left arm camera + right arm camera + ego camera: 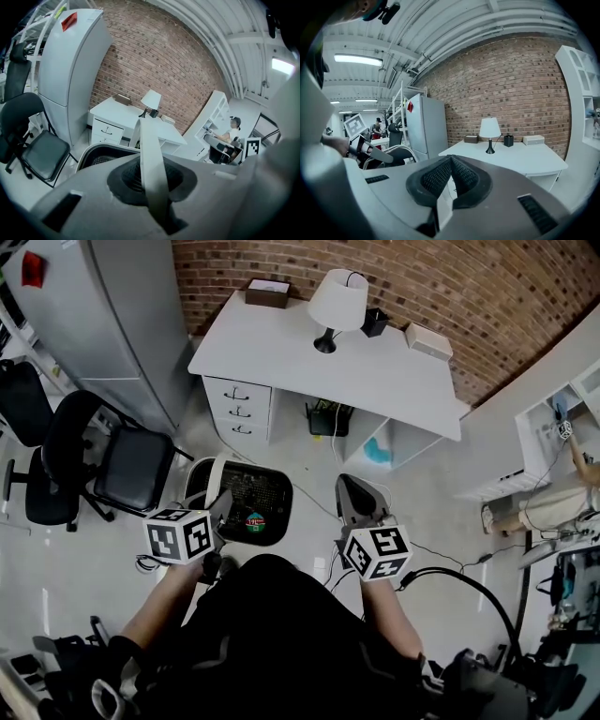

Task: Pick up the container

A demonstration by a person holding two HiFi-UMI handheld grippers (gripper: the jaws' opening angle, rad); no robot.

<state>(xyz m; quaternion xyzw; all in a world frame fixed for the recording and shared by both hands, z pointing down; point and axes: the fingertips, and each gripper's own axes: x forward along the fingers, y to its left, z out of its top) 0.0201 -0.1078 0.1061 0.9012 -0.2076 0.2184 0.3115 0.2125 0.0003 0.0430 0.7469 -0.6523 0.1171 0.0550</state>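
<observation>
Container (251, 486) with a white, rounded-rectangular rim and a dark mesh lining lies between our two grippers, just in front of our body, seen against a pale glossy floor (431, 493). A small round item with a red and green label (255, 519) lies inside it.

Our left gripper (152, 174) is at the container's left rim. Its jaws are nearly together, pinching a thin, flat white band (151, 145) that rises straight up between the dark ribbed pads (132, 177). The container's curved rim shows just left of that band.

Our right gripper (450, 177) is just to the container's right, and from the head view a strip of floor shows between the two. Its jaws meet in a narrow V, closed on a thin white sheet (440, 208). We cannot tell whether this sheet joins the container.

Both grippers have smooth grey bodies, and each carries a cube with black-and-white square markers. Beyond them a white desk (281, 343) stands against a red brick wall (450, 287).
</observation>
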